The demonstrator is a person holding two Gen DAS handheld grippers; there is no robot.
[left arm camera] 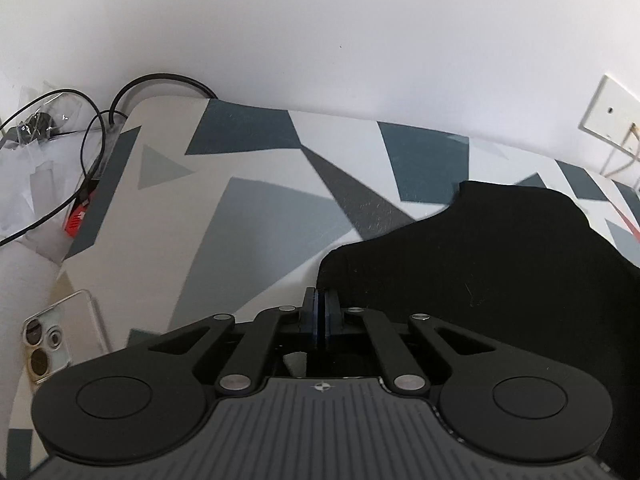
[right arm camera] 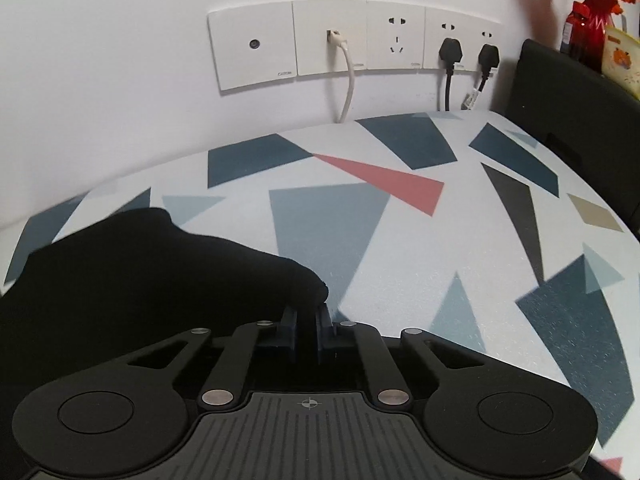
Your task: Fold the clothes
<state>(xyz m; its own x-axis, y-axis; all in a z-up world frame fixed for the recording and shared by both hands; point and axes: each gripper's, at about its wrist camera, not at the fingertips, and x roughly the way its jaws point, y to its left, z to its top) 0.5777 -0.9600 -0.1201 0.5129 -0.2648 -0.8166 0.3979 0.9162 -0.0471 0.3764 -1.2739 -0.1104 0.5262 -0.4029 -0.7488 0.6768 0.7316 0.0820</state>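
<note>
A black garment (left arm camera: 480, 280) lies on a table with a geometric-patterned cover (left arm camera: 248, 184). In the left wrist view it fills the right side, and its left edge reaches my left gripper (left arm camera: 322, 300), whose fingers are pressed together at that edge. In the right wrist view the garment (right arm camera: 140, 280) spreads over the left of the table (right arm camera: 400, 260). Its right corner runs between the fingers of my right gripper (right arm camera: 307, 312), which is shut on that fold. The cloth beneath both gripper bodies is hidden.
A phone (left arm camera: 52, 340) lies at the table's left edge, with black cables (left arm camera: 92, 152) and a red item (left arm camera: 78, 216) beyond it. Wall sockets with plugs (right arm camera: 360, 40) line the back wall. A black box (right arm camera: 568, 100) and red vase (right arm camera: 584, 20) stand at the right.
</note>
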